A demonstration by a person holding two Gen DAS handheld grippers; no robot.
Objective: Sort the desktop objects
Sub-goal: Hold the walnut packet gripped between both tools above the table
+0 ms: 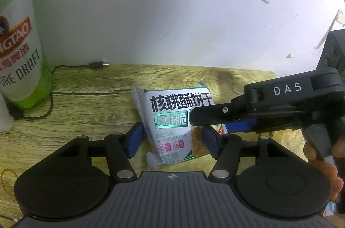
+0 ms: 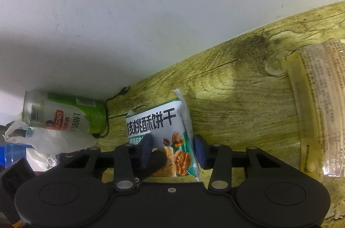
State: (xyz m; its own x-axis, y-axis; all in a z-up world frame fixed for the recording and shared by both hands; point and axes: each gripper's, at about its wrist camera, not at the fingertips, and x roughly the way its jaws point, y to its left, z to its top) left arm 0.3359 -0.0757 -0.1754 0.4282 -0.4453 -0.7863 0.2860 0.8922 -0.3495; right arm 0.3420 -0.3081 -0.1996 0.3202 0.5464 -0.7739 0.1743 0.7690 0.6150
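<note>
A white and green walnut biscuit packet (image 1: 170, 120) (image 2: 159, 122) lies on the wooden table (image 1: 86, 98) near the wall. My left gripper (image 1: 172, 141) straddles the packet's near end, its blue pads (image 1: 135, 139) pressing on both long edges. My right gripper (image 1: 215, 124) reaches in from the right in the left wrist view and clamps the packet's right side. In the right wrist view my right gripper (image 2: 173, 151) has its pads tight on the packet's walnut-picture end. One black finger of the left gripper (image 2: 155, 162) crosses in front of the packet there.
A tall green and white beer can (image 1: 19, 44) (image 2: 64, 115) stands at the left by the wall, with a black cable (image 1: 97, 65) running past it. A clear printed bag (image 2: 319, 109) lies to the right. A crumpled white plastic bag (image 2: 54, 139) sits beside the can. A hand (image 1: 323, 163) holds the right gripper.
</note>
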